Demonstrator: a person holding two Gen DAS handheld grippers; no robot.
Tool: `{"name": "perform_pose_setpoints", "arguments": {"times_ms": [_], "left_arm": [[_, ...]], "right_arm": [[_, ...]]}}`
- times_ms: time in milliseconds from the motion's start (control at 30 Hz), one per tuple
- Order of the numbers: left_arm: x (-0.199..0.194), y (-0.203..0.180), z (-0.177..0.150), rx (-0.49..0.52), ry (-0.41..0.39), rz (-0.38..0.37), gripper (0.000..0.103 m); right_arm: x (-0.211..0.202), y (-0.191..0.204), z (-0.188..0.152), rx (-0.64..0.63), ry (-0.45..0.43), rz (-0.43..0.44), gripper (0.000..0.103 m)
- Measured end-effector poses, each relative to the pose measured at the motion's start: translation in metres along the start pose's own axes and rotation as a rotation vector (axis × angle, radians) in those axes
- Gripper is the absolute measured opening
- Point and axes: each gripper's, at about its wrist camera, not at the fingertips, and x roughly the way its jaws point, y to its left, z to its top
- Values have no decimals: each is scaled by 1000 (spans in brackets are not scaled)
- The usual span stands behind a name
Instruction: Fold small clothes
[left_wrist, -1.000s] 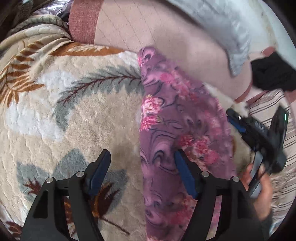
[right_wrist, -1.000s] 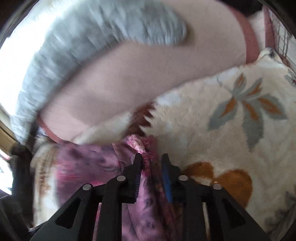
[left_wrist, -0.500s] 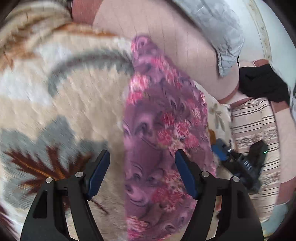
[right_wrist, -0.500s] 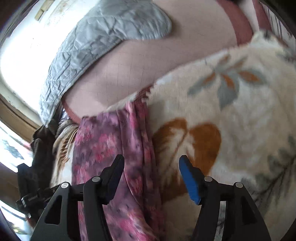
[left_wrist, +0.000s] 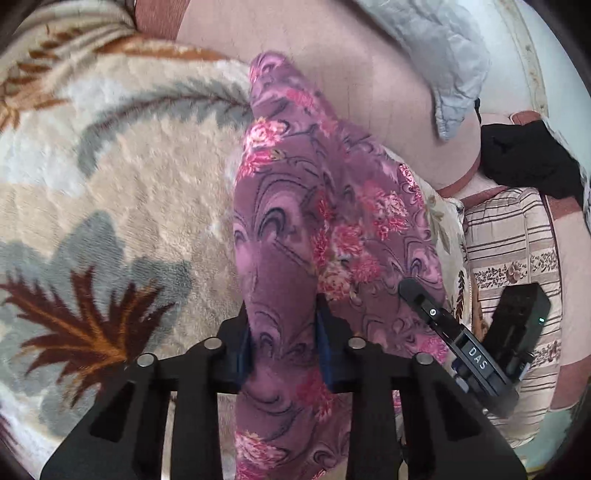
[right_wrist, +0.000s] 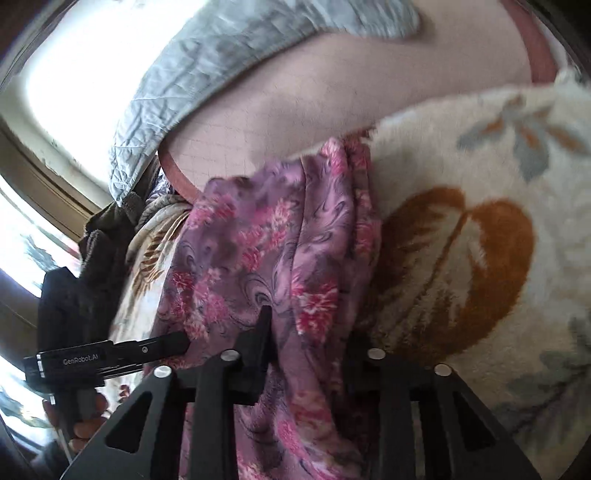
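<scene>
- Half a second ago both pairs of jaws stood wide apart over the purple floral garment (left_wrist: 325, 206); now the left gripper (left_wrist: 282, 343) is clamped on a bunched ridge of it.
- The right gripper (right_wrist: 306, 343) has likewise been closed onto a gathered fold.
- The garment is stretched lengthwise along the plush leaf-patterned blanket (left_wrist: 122, 192), its far tip at the blanket's far edge.
- With both near-end holds taken, a lift for the next fold is judged ready.
</scene>
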Motion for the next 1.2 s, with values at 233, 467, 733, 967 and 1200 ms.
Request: {"name": "perform_pose_setpoints", "arguments": {"times_ms": [233, 467, 733, 967, 1200], "left_arm": [[-59, -20, -19, 77, -80, 57, 22], [-114, 0, -61, 65, -123, 75, 22], [-136, 64, -117, -125, -78, 45, 22], [-155, 90, -138, -177, -80, 27, 22], [-165, 94, -152, -150, -80, 27, 22]], "right_arm": [[-44, 44, -26, -9, -52, 19, 27], [-71, 92, -62, -39, -58, 105, 26], [-63, 125, -98, -52, 25, 156, 25], [-73, 152, -119, -75, 51, 211, 25], [-81, 141, -138, 31, 70, 295, 24]]}}
